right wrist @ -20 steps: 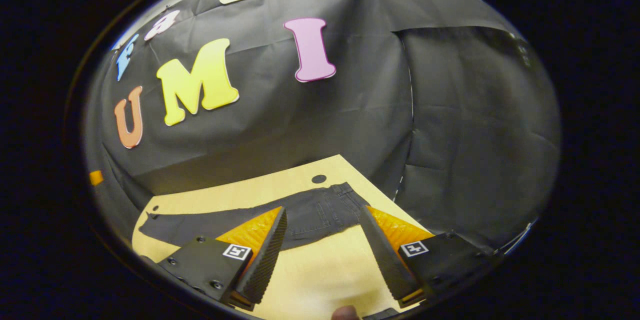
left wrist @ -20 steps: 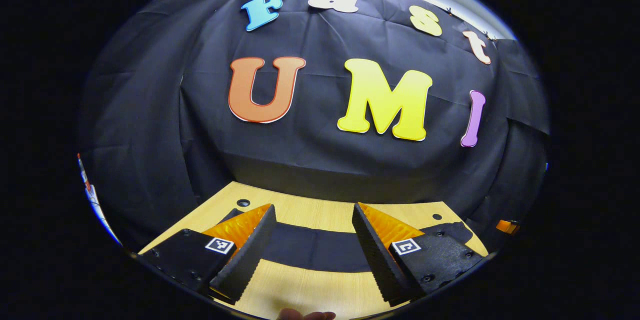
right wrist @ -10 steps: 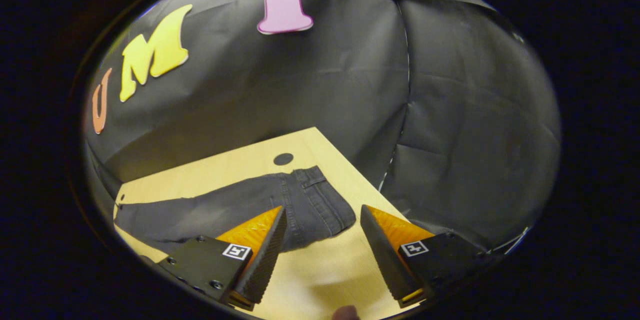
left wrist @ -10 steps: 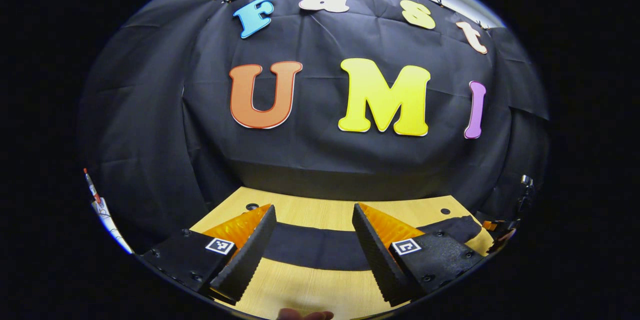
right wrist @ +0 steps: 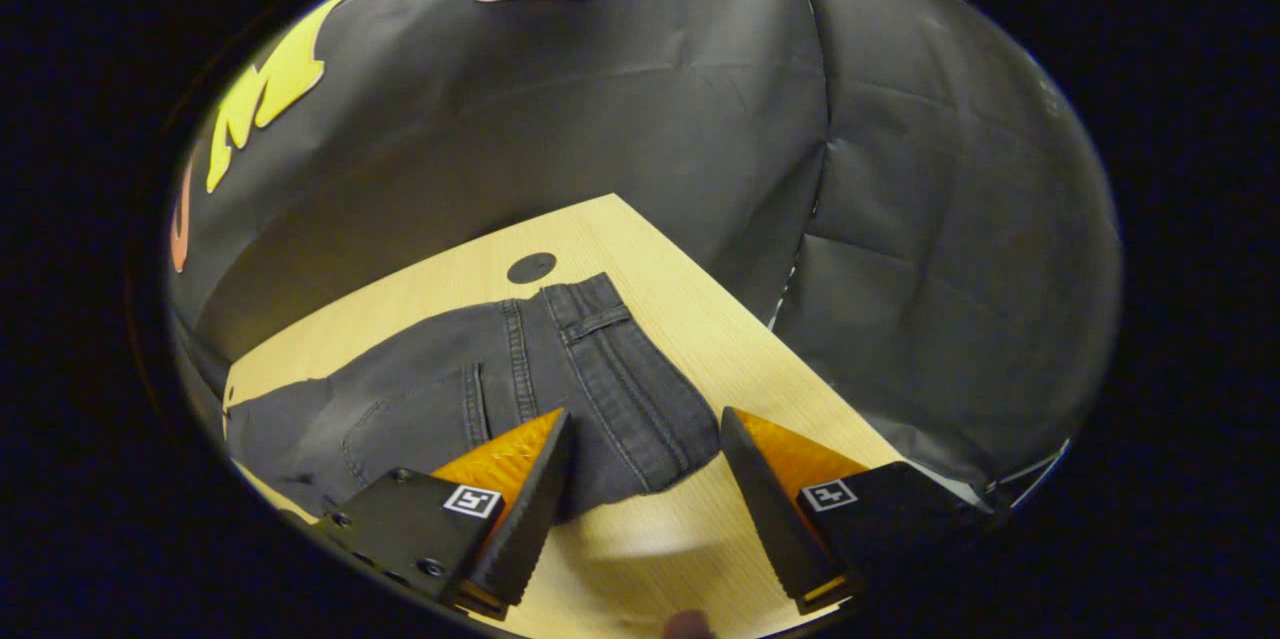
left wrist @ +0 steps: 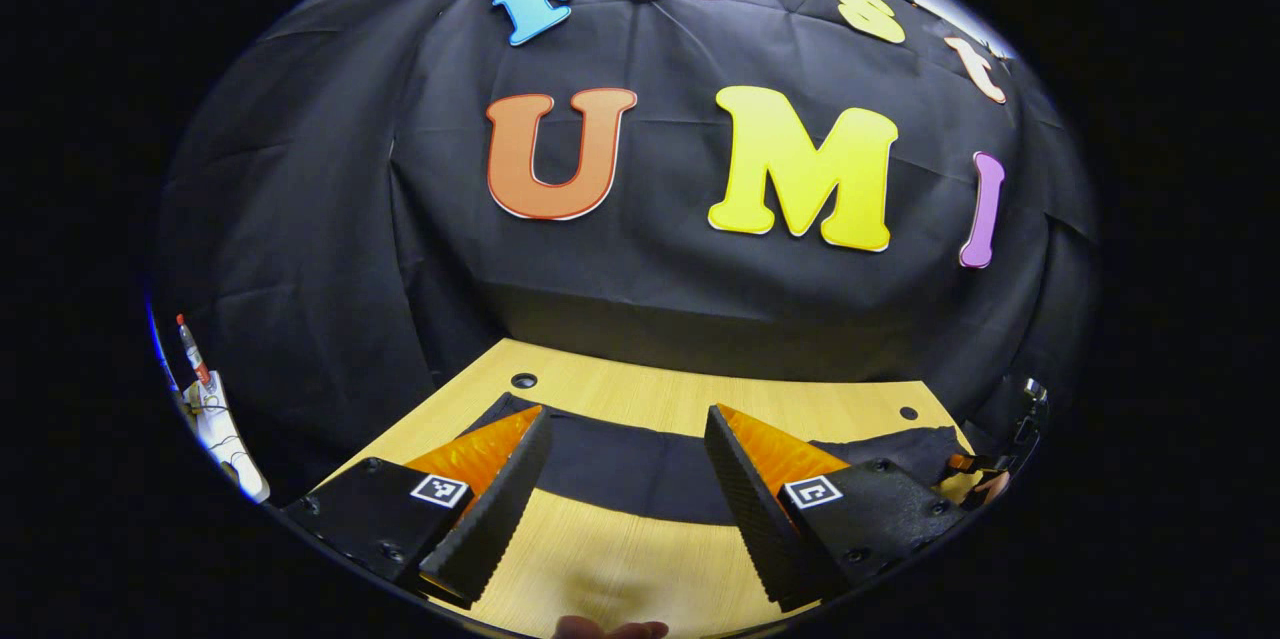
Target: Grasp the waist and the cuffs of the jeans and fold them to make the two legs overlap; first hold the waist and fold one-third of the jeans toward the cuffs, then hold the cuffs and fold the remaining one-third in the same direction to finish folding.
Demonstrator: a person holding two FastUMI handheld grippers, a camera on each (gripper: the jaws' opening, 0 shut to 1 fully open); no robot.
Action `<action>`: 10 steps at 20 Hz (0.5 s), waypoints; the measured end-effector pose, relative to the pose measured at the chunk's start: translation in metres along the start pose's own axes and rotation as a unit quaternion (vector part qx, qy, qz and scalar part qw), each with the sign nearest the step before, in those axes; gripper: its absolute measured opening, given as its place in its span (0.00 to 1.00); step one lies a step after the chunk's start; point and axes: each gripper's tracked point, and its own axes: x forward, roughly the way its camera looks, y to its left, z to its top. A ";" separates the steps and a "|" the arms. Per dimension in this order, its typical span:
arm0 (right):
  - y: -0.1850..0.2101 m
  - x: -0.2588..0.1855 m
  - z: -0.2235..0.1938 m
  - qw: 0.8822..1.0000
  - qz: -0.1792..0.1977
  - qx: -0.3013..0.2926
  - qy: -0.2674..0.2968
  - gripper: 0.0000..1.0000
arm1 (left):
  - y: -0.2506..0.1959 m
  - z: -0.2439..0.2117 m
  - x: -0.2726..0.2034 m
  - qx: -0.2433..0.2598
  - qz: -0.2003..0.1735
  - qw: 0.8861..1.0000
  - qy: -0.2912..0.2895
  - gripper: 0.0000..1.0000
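Observation:
Dark grey jeans (right wrist: pixel 560 369) lie flat along the light wooden table (right wrist: pixel 700 319). In the right gripper view the waist end with its belt loop points toward the table's right edge. My right gripper (right wrist: pixel 645 416) is open just above the near corner of the waistband, which shows between its fingers. In the left gripper view the jeans (left wrist: pixel 630 469) appear as a dark band across the table (left wrist: pixel 620 559), with the leg end at the left. My left gripper (left wrist: pixel 627 416) is open above that band, holding nothing.
The table has round holes (right wrist: pixel 531 268) (left wrist: pixel 523 381) near its far corners. The black cloth wall hangs close behind and to the right of the table. A white object with a red tip (left wrist: pixel 205 389) stands off the table's left side. A person's fingertip (left wrist: pixel 610 629) shows at the bottom.
My right gripper has come down and forward toward the waist, which now looks larger and sits between its fingers. The left gripper has edged slightly nearer the jeans. Both stay open.

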 end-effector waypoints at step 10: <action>0.014 -0.007 0.016 0.998 -0.022 -0.052 0.012 0.21 | 0.024 -0.013 -0.012 -0.036 0.020 0.999 0.013 0.99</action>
